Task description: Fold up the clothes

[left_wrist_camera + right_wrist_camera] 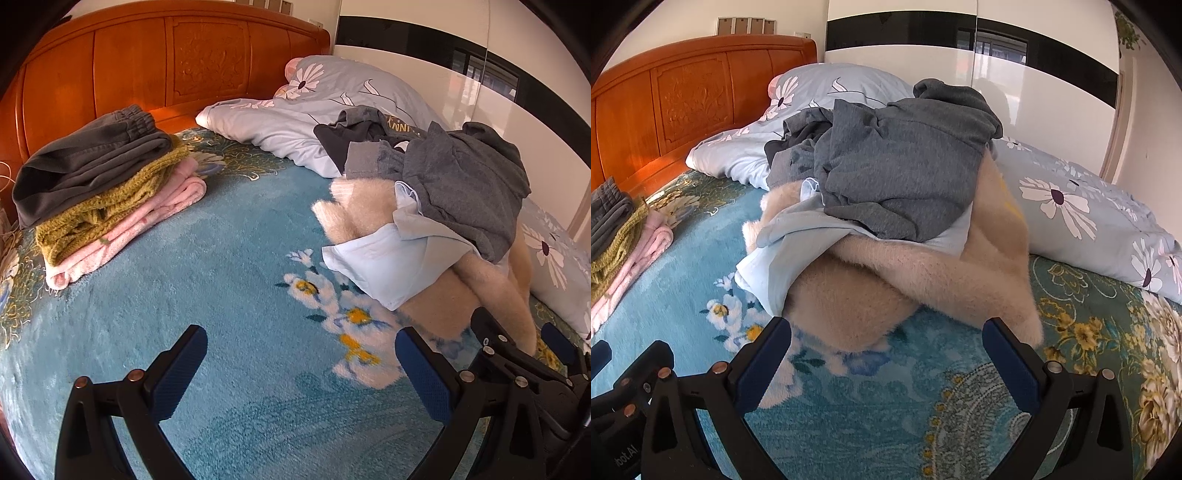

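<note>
A heap of unfolded clothes lies on the bed: a grey sweatshirt (905, 166) on top, a light blue shirt (783, 254) under it, and a fluffy beige garment (886, 291) at the bottom. The heap also shows at the right of the left wrist view (461, 192). A folded stack sits at the far left: dark grey trousers (92, 162), an olive knit (110, 206), a pink garment (147, 218). My left gripper (301, 369) is open and empty over the blue blanket (221, 295). My right gripper (886, 350) is open and empty just before the beige garment.
A floral light blue duvet (1089, 206) lies bunched along the back and right. An orange wooden headboard (147, 62) stands at the far end. A white and black wardrobe (1015, 74) stands beyond the bed. The right gripper's body (524, 373) shows beside my left one.
</note>
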